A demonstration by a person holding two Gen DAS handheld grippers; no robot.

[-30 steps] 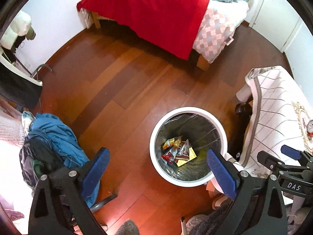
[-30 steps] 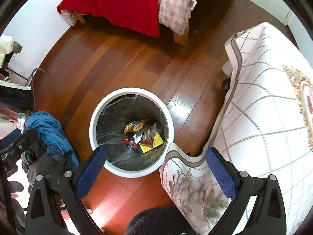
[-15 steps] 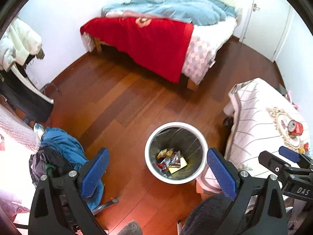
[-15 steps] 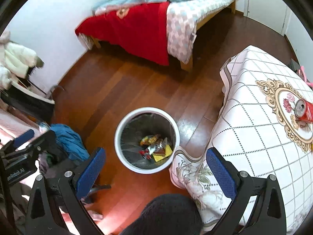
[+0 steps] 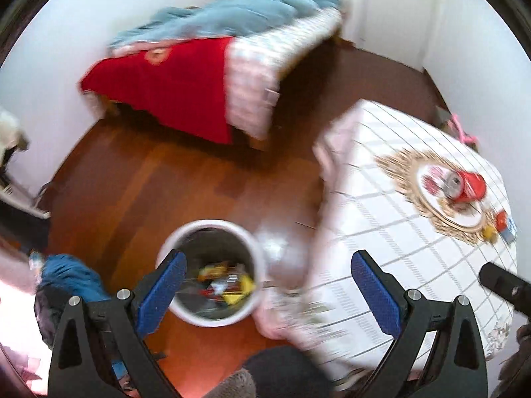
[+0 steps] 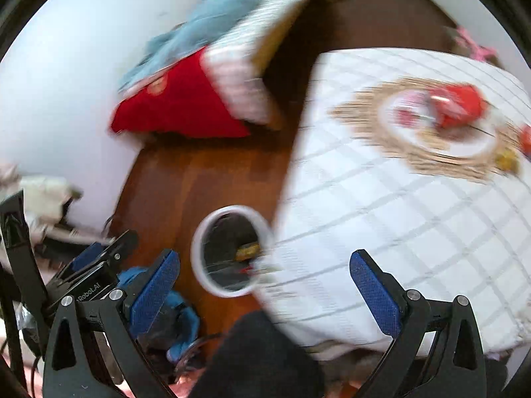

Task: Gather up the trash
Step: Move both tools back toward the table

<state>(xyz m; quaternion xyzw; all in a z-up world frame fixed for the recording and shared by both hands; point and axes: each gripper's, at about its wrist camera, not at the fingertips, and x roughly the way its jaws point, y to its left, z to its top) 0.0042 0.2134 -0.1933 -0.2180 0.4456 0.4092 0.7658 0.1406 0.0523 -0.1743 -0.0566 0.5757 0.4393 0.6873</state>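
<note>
left wrist view, blurred: left gripper point(image 5: 265, 285) spread wide and empty above the white trash bin point(image 5: 212, 321) holding wrappers point(image 5: 229, 285); right of it, a red can point(image 5: 468, 185) lies on the checked tablecloth point(image 5: 381, 225). right gripper point(image 6: 264, 282) likewise spread, empty.

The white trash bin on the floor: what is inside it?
In the white trash bin lie crumpled wrappers, yellow and red among them, on a dark liner. Blur hides their exact number. In the right wrist view the tablecloth covers part of the bin.
</note>
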